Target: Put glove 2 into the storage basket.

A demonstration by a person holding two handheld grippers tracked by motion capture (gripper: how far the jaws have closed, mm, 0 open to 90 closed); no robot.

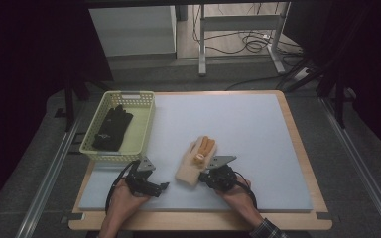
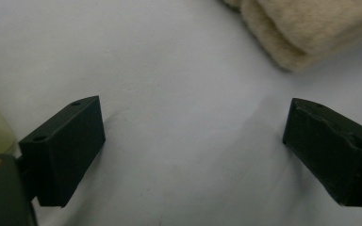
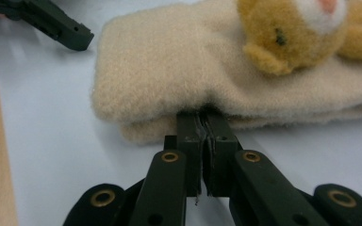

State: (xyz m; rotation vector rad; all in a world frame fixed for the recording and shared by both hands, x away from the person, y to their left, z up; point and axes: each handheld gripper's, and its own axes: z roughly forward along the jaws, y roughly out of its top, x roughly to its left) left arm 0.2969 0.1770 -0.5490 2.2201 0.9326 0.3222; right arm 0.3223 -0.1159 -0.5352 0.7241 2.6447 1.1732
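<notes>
beige fleece glove [image 3: 207,70] pinched at its edge by the right gripper [image 3: 202,123]; left gripper [image 2: 193,141] gapes empty; high view adds a basket [image 1: 121,126].

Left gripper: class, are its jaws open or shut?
Open. The left gripper shows its jaws wide apart over bare mat, gripping nothing; the beige glove lies beyond them.

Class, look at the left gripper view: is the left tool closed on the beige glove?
No. The left tool stands wide open over bare blue mat, and the beige glove lies apart beyond its jaws.
</notes>
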